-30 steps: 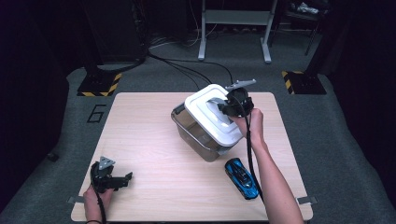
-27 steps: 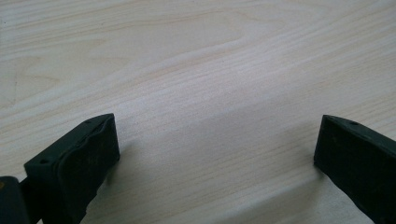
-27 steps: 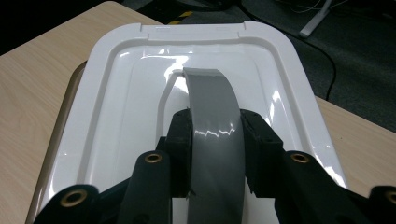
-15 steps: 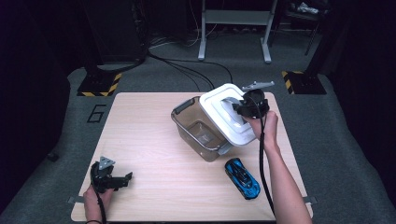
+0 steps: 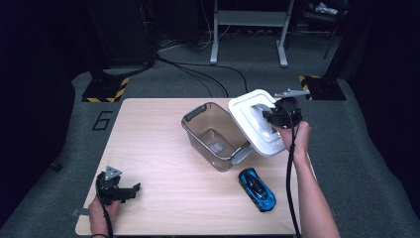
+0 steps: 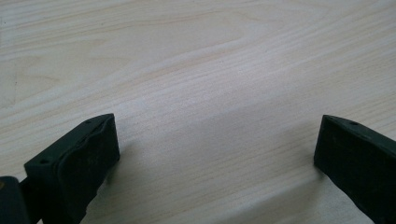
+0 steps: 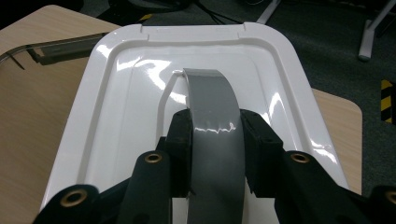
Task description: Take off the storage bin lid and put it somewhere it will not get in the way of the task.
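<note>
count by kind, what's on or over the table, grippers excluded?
Bin: 1
Lid: 1
Toy car: 1
Total: 3

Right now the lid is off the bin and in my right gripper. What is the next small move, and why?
Probably carry the white lid further right and lower it onto bare table. The right gripper is shut on its grey handle, and the lid hangs tilted over the clear bin edge. The blue toy car lies near, so set down behind it.
</note>
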`<state>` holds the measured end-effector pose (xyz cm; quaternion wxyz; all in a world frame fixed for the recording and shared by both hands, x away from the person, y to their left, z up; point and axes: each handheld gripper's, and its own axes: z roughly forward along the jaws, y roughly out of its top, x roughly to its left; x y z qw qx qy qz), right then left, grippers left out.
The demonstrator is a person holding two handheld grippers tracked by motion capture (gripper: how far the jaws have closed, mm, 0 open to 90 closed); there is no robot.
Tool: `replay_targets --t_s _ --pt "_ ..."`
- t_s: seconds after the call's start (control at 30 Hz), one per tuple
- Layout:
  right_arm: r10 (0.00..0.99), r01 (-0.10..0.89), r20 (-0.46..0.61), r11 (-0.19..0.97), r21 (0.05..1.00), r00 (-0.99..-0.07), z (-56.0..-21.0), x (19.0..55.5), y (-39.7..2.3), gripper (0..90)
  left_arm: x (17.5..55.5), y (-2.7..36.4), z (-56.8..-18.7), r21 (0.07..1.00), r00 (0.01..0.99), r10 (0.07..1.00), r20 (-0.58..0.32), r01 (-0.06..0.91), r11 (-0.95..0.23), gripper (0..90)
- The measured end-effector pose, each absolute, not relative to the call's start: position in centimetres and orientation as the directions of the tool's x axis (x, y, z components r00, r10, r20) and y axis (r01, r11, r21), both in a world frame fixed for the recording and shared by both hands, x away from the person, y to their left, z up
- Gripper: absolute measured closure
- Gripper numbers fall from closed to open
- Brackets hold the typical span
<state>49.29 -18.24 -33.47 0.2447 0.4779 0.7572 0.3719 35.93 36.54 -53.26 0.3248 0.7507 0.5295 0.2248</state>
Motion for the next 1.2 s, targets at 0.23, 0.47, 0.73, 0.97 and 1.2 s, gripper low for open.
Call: replay_targets --t_s 0.23,0.47,0.73,0.97,1.2 --pt "0.926 0.55 -0.013 0.236 0.801 -0.378 -33.7 49.2 -20.0 66.4 35.9 36.5 -53.3 0.726 0.338 0.941 -0.007 0.649 -0.228 0.2" --pt "0.948 0.564 -0.037 0.22 0.796 -0.317 -34.3 49.3 -21.3 66.4 35.9 36.5 -53.3 0.726 0.337 0.941 -0.006 0.649 -0.228 0.2" --pt "0.967 0.59 -0.036 0.182 0.787 -0.251 -35.6 49.7 -22.6 66.4 35.9 36.5 -53.3 0.726 0.337 0.941 -0.006 0.649 -0.227 0.2" --pt "0.978 0.614 -0.028 0.151 0.775 -0.206 -37.2 50.1 -23.5 66.4 35.9 36.5 -53.3 0.726 0.337 0.941 -0.007 0.649 -0.227 0.2" --pt "0.984 0.64 -0.032 0.138 0.756 -0.175 -39.9 50.8 -23.8 66.4 35.9 36.5 -53.3 0.726 0.337 0.941 -0.006 0.649 -0.227 0.2"
